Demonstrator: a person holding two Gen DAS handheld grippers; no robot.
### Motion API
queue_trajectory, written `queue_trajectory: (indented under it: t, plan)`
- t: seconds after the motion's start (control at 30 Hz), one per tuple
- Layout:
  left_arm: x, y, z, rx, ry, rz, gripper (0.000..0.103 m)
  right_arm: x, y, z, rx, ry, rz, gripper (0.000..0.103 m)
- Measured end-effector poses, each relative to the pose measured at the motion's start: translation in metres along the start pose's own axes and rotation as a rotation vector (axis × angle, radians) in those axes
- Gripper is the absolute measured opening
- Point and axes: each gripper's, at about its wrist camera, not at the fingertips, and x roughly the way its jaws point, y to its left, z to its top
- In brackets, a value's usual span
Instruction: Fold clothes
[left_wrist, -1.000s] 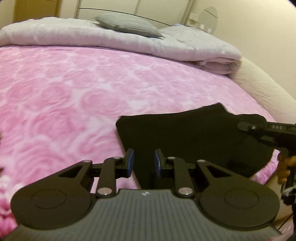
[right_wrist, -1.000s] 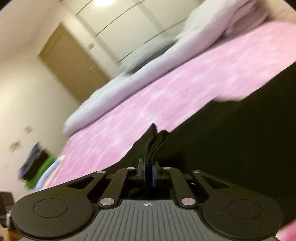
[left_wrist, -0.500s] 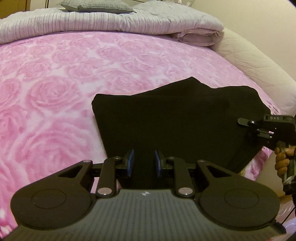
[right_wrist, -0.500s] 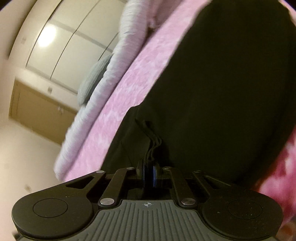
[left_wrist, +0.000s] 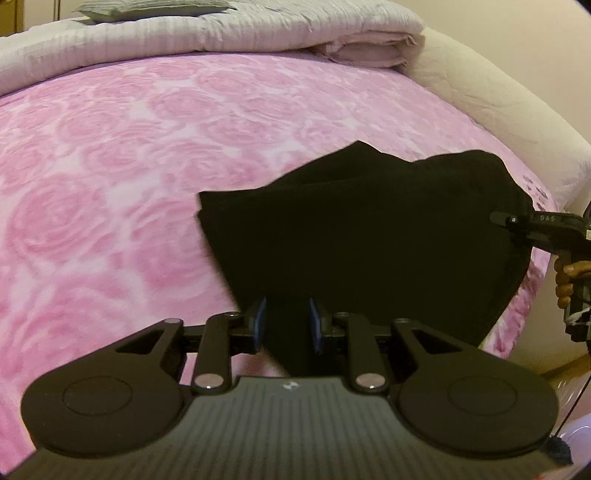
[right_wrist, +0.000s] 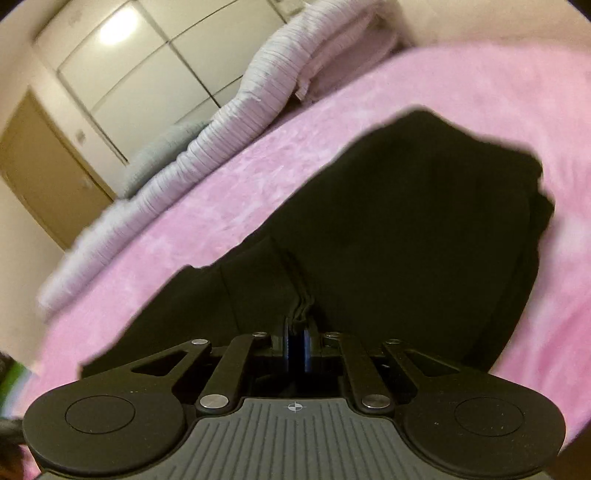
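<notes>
A black garment (left_wrist: 369, 236) lies folded in layers on the pink rose-patterned bedspread (left_wrist: 110, 166) near the bed's front right corner. My left gripper (left_wrist: 286, 325) is open, its blue pads on either side of the garment's near edge without clamping it. My right gripper (right_wrist: 296, 345) is shut on a bunched edge of the black garment (right_wrist: 406, 229). In the left wrist view the right gripper (left_wrist: 532, 225) shows at the garment's right edge, held by a hand.
A folded grey quilt (left_wrist: 221, 33) and a pillow (left_wrist: 155, 5) lie along the head of the bed. A cream padded bed edge (left_wrist: 498, 110) curves along the right. A wardrobe (right_wrist: 147, 66) and a door (right_wrist: 44, 177) stand behind.
The left gripper has moved in over the garment's near edge, still open. The right gripper stays shut on the cloth and has swung, so the garment now lies flatter on the bed.
</notes>
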Motion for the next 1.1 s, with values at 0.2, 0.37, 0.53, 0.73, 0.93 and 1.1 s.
queue_trajectory:
  t: [0.2, 0.37, 0.53, 0.73, 0.93, 1.1]
  plan:
    - [0.008, -0.014, 0.009, 0.017, 0.004, -0.015, 0.021, -0.025, 0.023, 0.018, -0.183, -0.082, 0.022, 0.006]
    - [0.014, -0.025, 0.017, 0.032, 0.007, -0.039, 0.021, -0.047, 0.006, 0.038, -0.247, -0.206, -0.093, 0.006]
    - [0.023, -0.033, 0.019, 0.039, 0.018, -0.051, 0.021, -0.042, -0.043, 0.031, -0.139, -0.204, -0.164, 0.007]
    - [0.029, -0.038, 0.022, 0.053, 0.026, -0.06, 0.021, -0.067, -0.029, 0.037, -0.236, -0.287, -0.142, 0.007]
    - [0.035, -0.044, 0.024, 0.082, 0.032, -0.063, 0.021, -0.056, -0.048, 0.045, -0.184, -0.306, -0.224, 0.005]
    - [0.039, -0.045, 0.025, 0.082, 0.032, -0.068, 0.021, -0.08, -0.06, 0.063, -0.135, -0.399, -0.204, 0.0]
